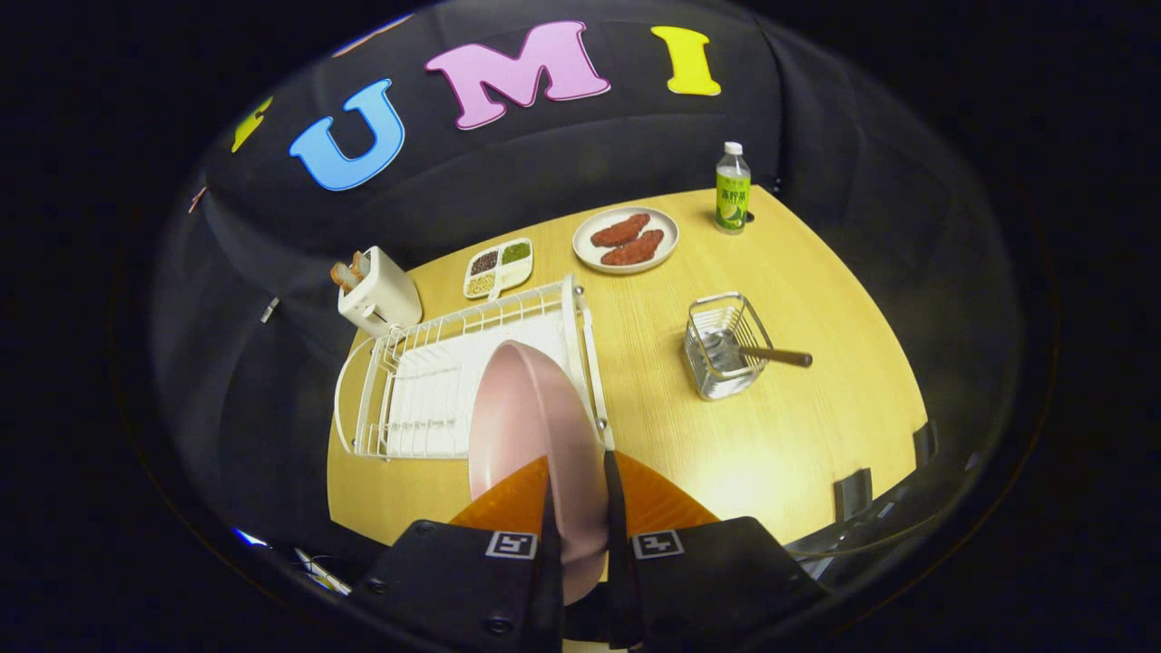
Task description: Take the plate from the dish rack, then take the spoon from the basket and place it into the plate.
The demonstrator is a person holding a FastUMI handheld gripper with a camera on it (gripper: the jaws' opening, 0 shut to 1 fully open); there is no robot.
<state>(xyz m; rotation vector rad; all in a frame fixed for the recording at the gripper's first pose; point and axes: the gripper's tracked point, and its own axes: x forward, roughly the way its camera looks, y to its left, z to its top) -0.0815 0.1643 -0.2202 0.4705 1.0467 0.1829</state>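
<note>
Nearest: gripper (pixel 577 508) clamped on the pink plate's (pixel 531 426) rim, plate held on edge just above the near right corner of the dish rack (pixel 381 399). Thin edge hold, likely to swing or slip. Farther right: spoon (pixel 771 355) leaning in the basket (pixel 721 358), easily tipped.

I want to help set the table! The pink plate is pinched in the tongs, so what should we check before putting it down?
1. Tongs gripping the plate with both fingers on its rim: ok.
2. Plate fully lifted out of the dish rack: cannot tell, it stands on edge right over the rack.
3. Bare table between rack and basket for setting it down: ok.
4. Spoon waiting in the basket, handle sticking out: ok.
5. Bottle and plate of food well out of the way: ok.
</note>
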